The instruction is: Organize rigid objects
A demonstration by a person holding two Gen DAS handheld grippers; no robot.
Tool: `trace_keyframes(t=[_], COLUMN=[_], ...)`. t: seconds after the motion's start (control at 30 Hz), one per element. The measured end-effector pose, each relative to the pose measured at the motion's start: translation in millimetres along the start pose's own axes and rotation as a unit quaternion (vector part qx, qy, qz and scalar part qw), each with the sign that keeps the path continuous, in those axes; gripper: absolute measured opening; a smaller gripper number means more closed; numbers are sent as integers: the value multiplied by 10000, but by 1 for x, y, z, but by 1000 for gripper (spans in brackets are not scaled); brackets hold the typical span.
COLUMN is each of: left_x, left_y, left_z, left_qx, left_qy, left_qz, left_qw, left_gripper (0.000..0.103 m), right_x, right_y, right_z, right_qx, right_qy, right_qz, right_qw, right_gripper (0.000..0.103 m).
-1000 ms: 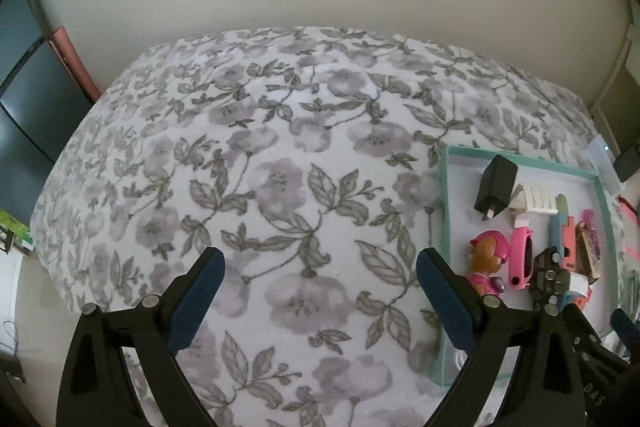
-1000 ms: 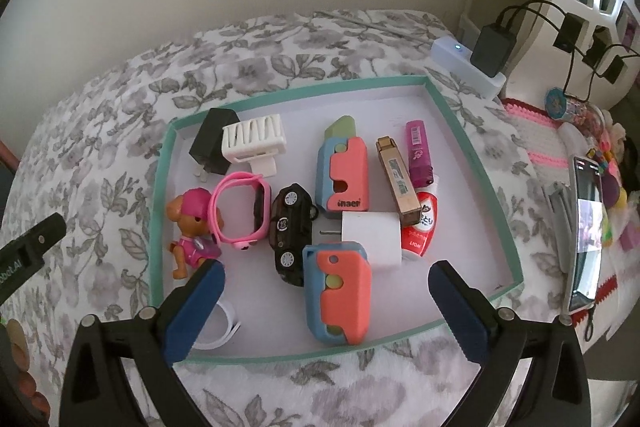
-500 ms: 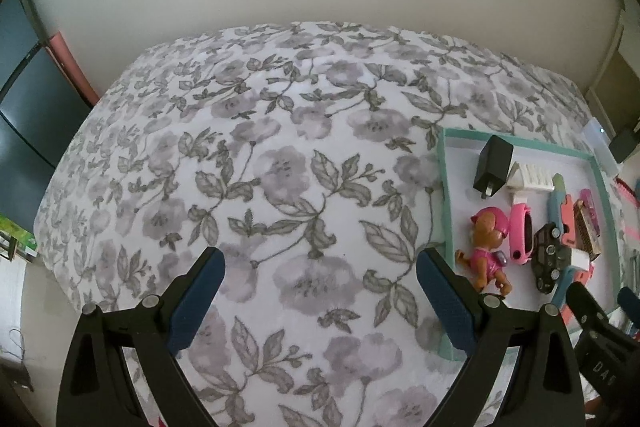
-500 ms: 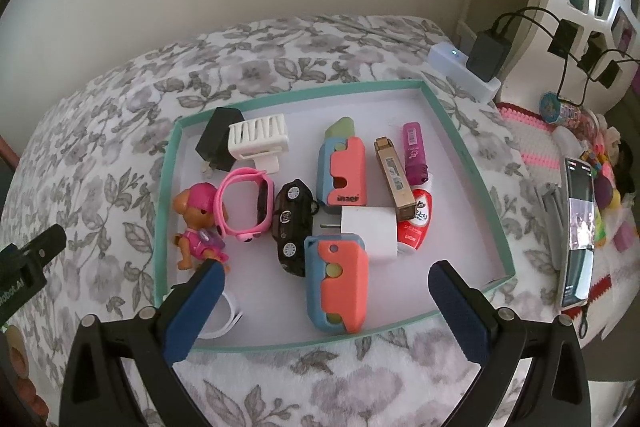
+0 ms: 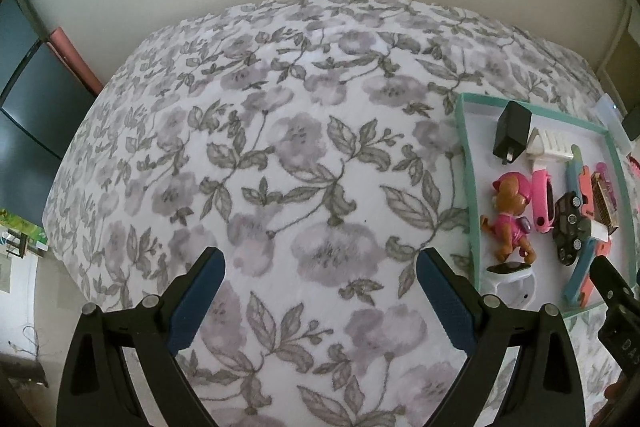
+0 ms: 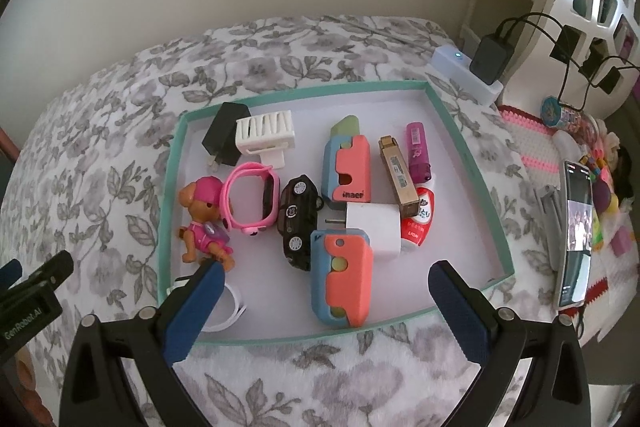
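From the left wrist view, the left gripper hangs over a bare stretch of the floral blanket, its blue-padded fingers spread wide with nothing between them. Off to the right lies the teal-rimmed tray, seen edge-on, with a black plug adapter at its far end, a white slotted clip beside that, and a pink-capped toy dog standing nearer the camera next to a pink watch band and a black toy car. The tip of the other gripper pokes in at the lower right edge. From the right wrist view, the right gripper hovers above the near rim of the tray, fingers likewise wide apart and holding nothing. Directly between them lies a coral-and-blue folding toy, touching a white cube charger. A second coral-and-blue folding toy lies farther back, next to a brown lighter and a magenta tube; a red-and-white tube sits partly under the lighter's near end. The toy dog stands at the tray's left side, and a white ring lies partly hidden behind the left finger. A phone rests on the bedding well to the right of the tray.
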State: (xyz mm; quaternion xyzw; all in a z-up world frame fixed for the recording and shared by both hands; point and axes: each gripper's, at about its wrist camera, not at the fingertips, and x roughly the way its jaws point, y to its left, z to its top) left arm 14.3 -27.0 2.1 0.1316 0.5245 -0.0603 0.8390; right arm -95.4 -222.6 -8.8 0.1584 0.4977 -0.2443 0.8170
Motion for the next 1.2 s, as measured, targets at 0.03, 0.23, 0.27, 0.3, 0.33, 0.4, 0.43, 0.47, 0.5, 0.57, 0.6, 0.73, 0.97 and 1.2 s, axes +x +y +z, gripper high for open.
trace_keyframes(t=[0.03,0.23,0.27,0.3,0.33,0.4,0.43,0.47,0.5,0.57,0.6,0.73,0.97,1.2], left_x=[0,-1,-1,-1,-1,-2,-2,-2,-2,-2,-2,-3,-3,-6], left_y=[0,-1,-1,-1,-1,-2,-3,-3,-4,-4,-4,-4,-4,-4], left_z=[0,0,0,0,0,0,0,0,0,0,0,0,0,-1], left_qx=[5,39,43,41,47,69,87,102,116,130,127,141,156,162], left_qy=[-2,11,10,10,6,-6,-9,-10,-11,-18,-18,-37,-43,-115], left_qz=[-6,-9,-10,-18,-28,-42,-52,-58,-59,-70,-87,-103,-143,-258], left_qw=[10000,10000,10000,10000,10000,10000,9999,9999,9999,9999,9999,9998,9998,9995], left_gripper=[97,97,97,97,97,97,97,97,97,97,97,97,97,97], right_x=[0,-2,-2,-3,-3,-3,-3,-3,-3,-4,-3,-3,-3,-2], right_y=[0,0,0,0,0,1,1,1,1,1,1,1,1,1], right_z=[0,-2,-2,-2,-2,-2,-2,-1,-1,-1,-1,-1,-1,-1], right_qx=[8,-36,-44,-48,-52,-58,-64,-68,-69,-64,-61,-61,-61,-60], right_qy=[13,64,61,58,53,56,57,60,63,63,58,58,57,60], right_qz=[-12,-10,-17,-21,-21,-20,-24,-28,-26,-29,-29,-32,-32,-35], right_qw=[10000,10000,10000,10000,10000,10000,10000,10000,10000,10000,10000,10000,10000,10000], right_gripper=[103,103,103,103,103,103,103,103,103,103,103,103,103,103])
